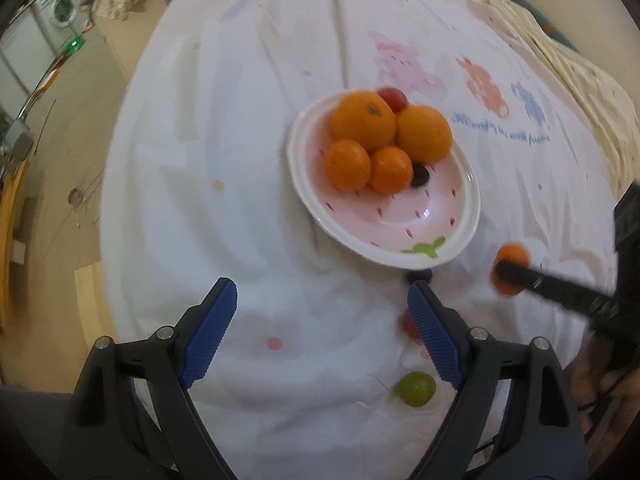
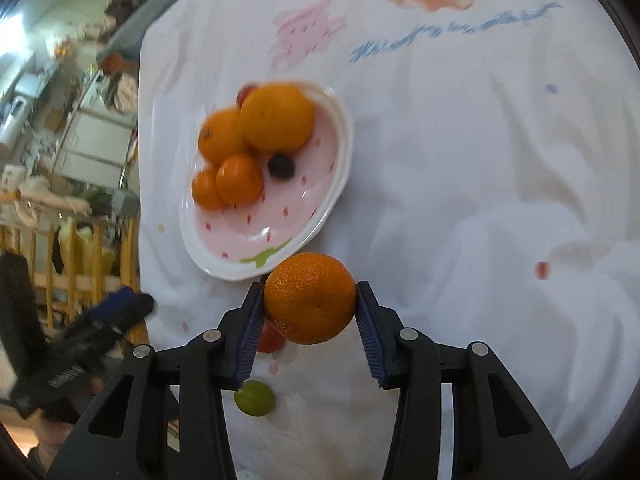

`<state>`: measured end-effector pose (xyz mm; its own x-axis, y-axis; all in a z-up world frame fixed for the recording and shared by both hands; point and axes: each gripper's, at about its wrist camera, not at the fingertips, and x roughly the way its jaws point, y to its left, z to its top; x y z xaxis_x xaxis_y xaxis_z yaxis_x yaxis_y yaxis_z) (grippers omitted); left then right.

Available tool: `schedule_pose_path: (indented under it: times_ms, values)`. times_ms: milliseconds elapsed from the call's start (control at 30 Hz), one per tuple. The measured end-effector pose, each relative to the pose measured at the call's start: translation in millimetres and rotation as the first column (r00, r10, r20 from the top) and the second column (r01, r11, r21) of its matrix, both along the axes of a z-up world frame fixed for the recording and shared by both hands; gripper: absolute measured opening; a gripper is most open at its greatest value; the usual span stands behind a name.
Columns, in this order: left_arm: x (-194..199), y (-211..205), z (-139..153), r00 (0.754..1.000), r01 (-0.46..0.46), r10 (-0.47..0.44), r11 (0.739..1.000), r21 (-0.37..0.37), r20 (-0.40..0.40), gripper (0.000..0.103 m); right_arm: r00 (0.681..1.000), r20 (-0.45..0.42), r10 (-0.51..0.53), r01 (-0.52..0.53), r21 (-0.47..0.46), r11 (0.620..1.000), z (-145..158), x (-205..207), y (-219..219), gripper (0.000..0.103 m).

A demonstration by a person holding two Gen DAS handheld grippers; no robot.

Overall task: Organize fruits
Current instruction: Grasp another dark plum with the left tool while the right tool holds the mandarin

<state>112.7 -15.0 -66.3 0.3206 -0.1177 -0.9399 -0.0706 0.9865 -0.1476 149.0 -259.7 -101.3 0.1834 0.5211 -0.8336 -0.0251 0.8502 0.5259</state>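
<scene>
Held fruit: mandarin [image 2: 310,298], clear of the cloth, just short of the plate [image 2: 340,184] rim.
Right gripper [image 2: 310,300]: pads pressed on both flanks of the mandarin.
Left gripper [image 1: 322,320]: jaws wide, nothing between them.
Plate load: four oranges [image 2: 276,116] and a dark berry [image 2: 281,165] crowd the far half.
Loose fruit: lime [image 2: 255,397] and red fruit [image 2: 270,338] on the tablecloth [image 2: 480,160].
Risk: round peel may slip; released against the pile, it could roll off.
</scene>
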Motion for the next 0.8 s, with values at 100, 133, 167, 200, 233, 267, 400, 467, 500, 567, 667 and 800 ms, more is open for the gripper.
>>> schedule_pose_path:
  times_ms: [100, 133, 167, 200, 233, 267, 400, 467, 500, 567, 667, 800]
  values:
    - [-1.9, -19.7, -8.7, 0.999, 0.045, -0.045, 0.999, 0.000, -0.021, 0.084, 0.999, 0.026, -0.040, 0.039, 0.008, 0.999, 8.4, -2.3, -15.4, 0.047]
    - [-2.0, -25.5, -11.7, 0.998, 0.056, -0.056, 0.998, 0.000, -0.028, 0.083, 0.998, 0.030, -0.052, 0.052, 0.014, 0.999, 9.6, -4.0, -21.2, 0.047]
    - [-2.4, -33.5, -15.8, 0.997, 0.069, -0.069, 0.998, 0.000, -0.036, 0.079, 0.997, 0.029, -0.066, 0.066, 0.024, 0.998, 10.7, -3.9, -26.1, 0.047]
    - [-2.4, -39.3, -18.8, 0.996, 0.076, -0.076, 0.997, -0.001, -0.040, 0.074, 0.997, 0.026, -0.078, 0.077, 0.032, 0.996, 11.0, -4.8, -31.3, 0.047]
    - [-1.6, -47.1, -23.1, 0.995, 0.087, -0.087, 0.996, -0.007, -0.049, 0.071, 0.996, 0.024, -0.091, 0.090, 0.039, 0.995, 11.2, -6.1, -36.1, 0.047]
    - [-0.5, -53.5, -27.1, 0.994, 0.094, -0.094, 0.996, -0.008, -0.058, 0.068, 0.995, 0.024, -0.099, 0.098, 0.041, 0.994, 11.9, -6.6, -36.4, 0.047]
    - [6.2, -70.9, -37.1, 0.993, 0.092, -0.091, 0.996, 0.020, -0.069, 0.055, 0.992, 0.020, -0.124, 0.122, 0.054, 0.991, 14.1, -5.9, -48.4, 0.047]
    - [10.7, -76.2, -42.2, 0.994, 0.083, -0.081, 0.996, 0.024, -0.076, 0.051, 0.991, 0.015, -0.134, 0.133, 0.052, 0.990, 13.2, -6.1, -54.8, 0.047]
    - [13.0, -78.0, -44.7, 0.994, 0.079, -0.077, 0.997, 0.021, -0.080, 0.051, 0.990, 0.011, -0.138, 0.137, 0.051, 0.989, 12.6, -5.4, -56.7, 0.047]
    - [18.2, -82.3, -50.8, 0.993, 0.077, -0.074, 0.997, 0.023, -0.096, 0.046, 0.990, 0.006, -0.144, 0.144, 0.054, 0.988, 11.7, -4.9, -60.4, 0.047]
    - [23.9, -89.0, -59.6, 0.988, 0.098, -0.095, 0.995, 0.026, -0.120, 0.042, 0.988, 0.007, -0.153, 0.152, 0.061, 0.986, 12.6, -5.3, -65.3, 0.047]
    - [28.7, -92.3, -63.9, 0.987, 0.108, -0.102, 0.993, 0.047, -0.126, 0.023, 0.988, 0.017, -0.153, 0.152, 0.067, 0.986, 15.6, -3.8, -64.9, 0.047]
